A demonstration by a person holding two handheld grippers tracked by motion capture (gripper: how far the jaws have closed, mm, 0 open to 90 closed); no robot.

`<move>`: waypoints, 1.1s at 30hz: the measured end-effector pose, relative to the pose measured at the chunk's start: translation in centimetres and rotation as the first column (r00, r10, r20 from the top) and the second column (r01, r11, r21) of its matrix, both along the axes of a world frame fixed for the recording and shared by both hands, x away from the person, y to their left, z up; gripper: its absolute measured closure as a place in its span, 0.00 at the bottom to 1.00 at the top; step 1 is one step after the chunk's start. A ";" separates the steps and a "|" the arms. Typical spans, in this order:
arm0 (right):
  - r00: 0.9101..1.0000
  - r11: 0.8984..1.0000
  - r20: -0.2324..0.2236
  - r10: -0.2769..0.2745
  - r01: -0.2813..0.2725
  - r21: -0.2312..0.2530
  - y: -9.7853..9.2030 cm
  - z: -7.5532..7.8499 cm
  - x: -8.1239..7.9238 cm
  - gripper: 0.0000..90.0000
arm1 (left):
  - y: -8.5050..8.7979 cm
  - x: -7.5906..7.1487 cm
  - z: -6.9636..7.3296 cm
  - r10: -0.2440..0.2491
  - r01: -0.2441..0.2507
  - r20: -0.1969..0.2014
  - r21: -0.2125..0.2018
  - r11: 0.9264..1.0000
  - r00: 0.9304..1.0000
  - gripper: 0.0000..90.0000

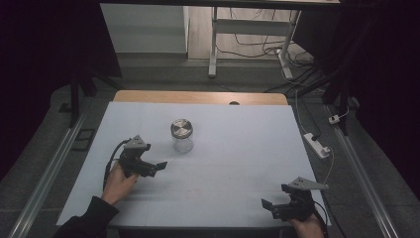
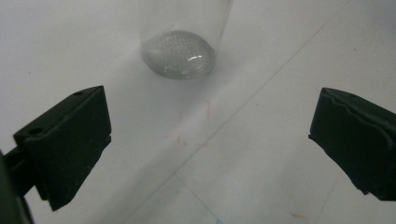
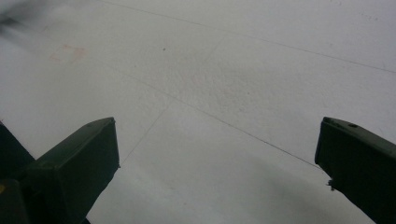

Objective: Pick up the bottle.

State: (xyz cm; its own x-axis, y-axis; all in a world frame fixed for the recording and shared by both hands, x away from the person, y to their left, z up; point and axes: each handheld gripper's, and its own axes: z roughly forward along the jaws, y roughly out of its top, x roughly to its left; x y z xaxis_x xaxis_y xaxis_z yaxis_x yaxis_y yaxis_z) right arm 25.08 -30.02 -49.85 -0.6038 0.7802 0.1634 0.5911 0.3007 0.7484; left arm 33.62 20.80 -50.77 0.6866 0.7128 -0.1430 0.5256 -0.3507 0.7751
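Standing near the middle of the white table (image 1: 237, 148), the glass jar (image 1: 182, 140) with its shiny metal lid (image 1: 182, 128) looks hard, smooth and easy to break, so I think it is best held by its round sides, not too tight. The left gripper (image 1: 157, 166) waits beside it with jaws wide apart, and the right gripper (image 1: 268, 205), far off, is wide apart too. No words or labels can be read on the jar.

My left gripper (image 1: 157, 166) and right gripper (image 1: 270, 206) are black, each topped with a grey plate. The jar (image 1: 182, 136) is clear glass with a silver lid (image 1: 182, 129) marked in concentric rings. The table (image 1: 237, 153) is pale bluish-white with faint reddish smudges and a tan wooden edge.
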 end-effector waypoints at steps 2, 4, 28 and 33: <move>1.000 1.000 0.000 -0.001 0.001 0.000 0.0 0.0 0.0 0.00 | -0.3 0.5 0.0 0.003 -0.003 -0.002 0.004 1.000 1.000 0.00; 1.000 1.000 0.000 -0.001 0.001 -0.001 0.0 0.0 0.0 0.00 | -0.6 1.1 0.1 0.008 -0.008 0.002 0.013 1.000 1.000 0.00; 1.000 1.000 -0.004 0.009 -0.009 0.001 0.0 0.0 0.0 0.00 | -4.3 7.3 -0.5 -0.051 0.049 0.041 0.054 0.997 0.998 0.00; 1.000 1.000 -0.004 0.009 -0.009 0.003 0.0 0.0 0.0 0.00 | -5.4 8.4 -1.2 -0.073 0.069 0.036 0.088 0.994 0.997 0.00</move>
